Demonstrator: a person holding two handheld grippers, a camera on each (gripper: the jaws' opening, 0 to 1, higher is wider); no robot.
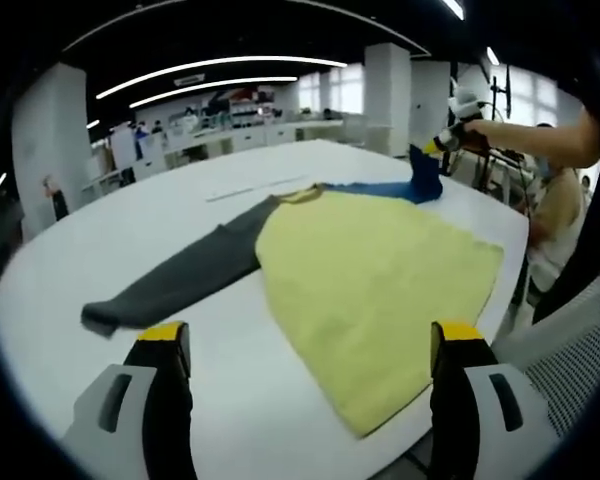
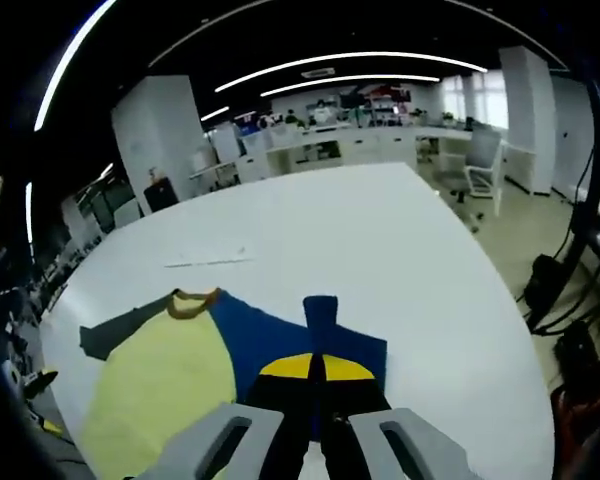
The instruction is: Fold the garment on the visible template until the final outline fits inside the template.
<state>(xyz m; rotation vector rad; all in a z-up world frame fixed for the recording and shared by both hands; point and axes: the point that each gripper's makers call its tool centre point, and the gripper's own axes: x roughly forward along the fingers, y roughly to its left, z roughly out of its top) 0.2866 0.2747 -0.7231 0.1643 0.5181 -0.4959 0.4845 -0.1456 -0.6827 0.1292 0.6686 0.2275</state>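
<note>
Lying flat on the big white surface (image 1: pixel 280 400) is a shirt (image 1: pixel 370 290) with a yellow body, a dark grey sleeve (image 1: pixel 180 280) and a blue sleeve (image 1: pixel 400 187). In the left gripper view the yellow part spreads out just ahead of the left gripper (image 1: pixel 310 350), a little to the right of its middle. The near edge of the yellow part runs between the two jaws but does not touch them. The grey sleeve stretches away to the left, and its end lies just beyond the left jaw. The left gripper is wide open and holds nothing.

Far across the shirt, in the same view, the right gripper (image 1: pixel 435 148) shows with a person's arm (image 1: pixel 540 140) behind it. It pinches the blue sleeve and lifts its end up off the surface, so the blue cloth stands in a small peak.

In the right gripper view the right gripper (image 2: pixel 315 375) has its jaws closed tight together on the blue sleeve (image 2: pixel 320 315). The blue cloth sticks out past the yellow tips. The blue part of the shirt spreads to the left, then comes the yellow body (image 2: pixel 160 380). The shirt's collar (image 2: pixel 192 300) has a brownish rim, and the grey sleeve (image 2: pixel 115 335) pokes out at the far left.

A thin pale strip (image 2: pixel 208 262) lies on the surface beyond the collar, apart from the shirt. Desks and chairs stand far off in the room behind.
</note>
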